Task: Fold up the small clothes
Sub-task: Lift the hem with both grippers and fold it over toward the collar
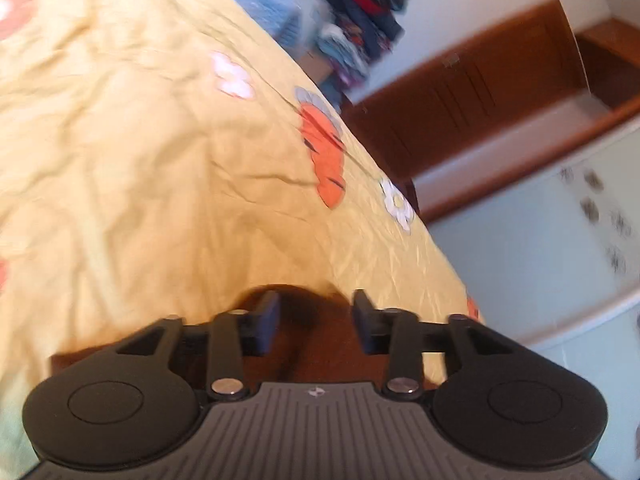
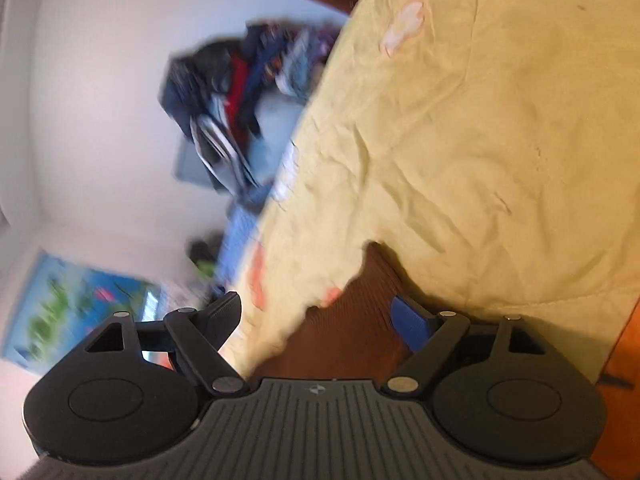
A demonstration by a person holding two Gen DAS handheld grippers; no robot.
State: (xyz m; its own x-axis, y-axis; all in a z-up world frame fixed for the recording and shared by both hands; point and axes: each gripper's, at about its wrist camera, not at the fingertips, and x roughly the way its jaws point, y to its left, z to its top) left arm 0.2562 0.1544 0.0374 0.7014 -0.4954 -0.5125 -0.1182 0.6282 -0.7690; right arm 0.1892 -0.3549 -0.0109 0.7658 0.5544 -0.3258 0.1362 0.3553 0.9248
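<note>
A dark brown garment lies on the yellow flowered bedsheet (image 1: 140,140), just under both grippers. In the left wrist view the brown cloth (image 1: 316,344) shows between and below the fingers of my left gripper (image 1: 316,320), whose jaws stand apart with nothing pinched. In the right wrist view the brown ribbed cloth (image 2: 344,328) lies between the wide-open fingers of my right gripper (image 2: 320,320), partly covered by a fold of the sheet (image 2: 460,140). Both views are motion-blurred.
A pile of dark, red and blue clothes (image 1: 352,8) sits beyond the bed's far edge; it also shows in the right wrist view (image 2: 240,92). A blue knitted item (image 1: 264,0) lies at the sheet's far side. A brown wooden bed frame (image 1: 480,92) and white walls surround it.
</note>
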